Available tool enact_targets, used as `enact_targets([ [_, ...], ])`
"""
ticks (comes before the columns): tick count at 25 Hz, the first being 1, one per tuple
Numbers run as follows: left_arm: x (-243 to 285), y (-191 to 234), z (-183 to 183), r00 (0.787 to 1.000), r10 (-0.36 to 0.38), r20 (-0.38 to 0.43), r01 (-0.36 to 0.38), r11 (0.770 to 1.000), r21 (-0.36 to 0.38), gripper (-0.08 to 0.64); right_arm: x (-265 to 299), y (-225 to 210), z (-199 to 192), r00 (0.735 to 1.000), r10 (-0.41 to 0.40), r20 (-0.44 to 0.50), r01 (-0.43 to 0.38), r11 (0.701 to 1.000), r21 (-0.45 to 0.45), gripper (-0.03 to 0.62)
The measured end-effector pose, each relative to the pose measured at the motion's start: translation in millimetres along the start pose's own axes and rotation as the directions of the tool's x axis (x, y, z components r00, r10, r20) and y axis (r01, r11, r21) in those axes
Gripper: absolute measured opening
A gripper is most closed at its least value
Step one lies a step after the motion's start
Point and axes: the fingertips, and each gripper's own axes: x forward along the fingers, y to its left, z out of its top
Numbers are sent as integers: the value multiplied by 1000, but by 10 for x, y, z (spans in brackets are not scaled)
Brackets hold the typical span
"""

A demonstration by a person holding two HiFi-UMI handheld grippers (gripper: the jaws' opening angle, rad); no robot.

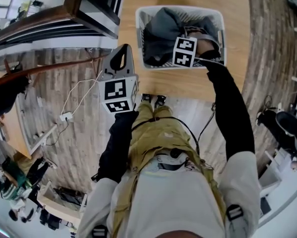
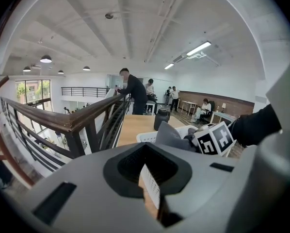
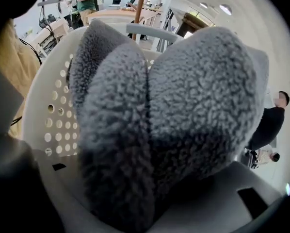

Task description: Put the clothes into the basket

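Observation:
A white perforated basket (image 1: 140,31) stands on a wooden table (image 1: 188,86) and holds grey clothes (image 1: 161,33). My right gripper (image 1: 187,42) reaches down into it, its marker cube over the pile. In the right gripper view a thick grey fleece garment (image 3: 184,106) bunches between the jaws and hides the pads; the basket wall (image 3: 53,106) stands just behind it. The jaws look closed on the fleece. My left gripper (image 1: 122,51) is held up left of the basket, jaws together and empty. From it I see the basket (image 2: 147,136) and the grey garment (image 2: 169,135).
A dark wooden stair railing (image 1: 49,19) runs along the left of the table. A white cable with a plug block (image 1: 66,115) lies on the wood floor below my left arm. Several people (image 2: 133,93) stand far off behind the table.

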Motion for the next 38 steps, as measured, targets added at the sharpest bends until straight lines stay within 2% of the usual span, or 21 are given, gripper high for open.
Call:
enact_targets([
  [4,27,45,-50,1000,2,-8,-2,1000,-2,0,104,-47,34,1000,14,6,-14,1000,3,293],
  [9,62,-37,-37,1000,-13,-3,13,1000,1,0,152,5,19,1000,23,15,-23,1000,-1,357],
  [14,80,-112,18,1000,-30,7,30,1000,7,0,30,-60,38,999,-32,29,32,999,-16,460],
  [18,86,-173,78,999,-42,21,42,999,13,0,-186,-66,12,996,-74,50,74,997,-9,465],
  [23,77,-302,213,997,-65,51,64,998,27,0,-637,-98,-49,976,-191,108,182,980,86,465],
  [27,42,-439,303,993,-91,73,88,995,38,0,-1024,-103,-131,948,-278,157,243,947,210,465],
  [30,0,-551,384,989,-111,94,107,993,51,0,-1352,-116,-184,907,-371,201,278,884,375,465],
  [33,-61,-649,464,985,-129,112,122,990,67,0,-1617,-74,-244,863,-458,216,280,787,551,455],
  [34,-86,-679,491,984,-134,118,126,989,73,0,-1712,-53,-261,843,-491,219,278,747,603,431],
  [37,-170,-766,599,978,-151,144,138,986,95,0,-2027,-27,-319,769,-608,200,287,608,740,174],
  [38,-195,-798,639,976,-157,153,142,985,102,0,-2110,-6,-318,749,-631,199,276,572,773,142],
])
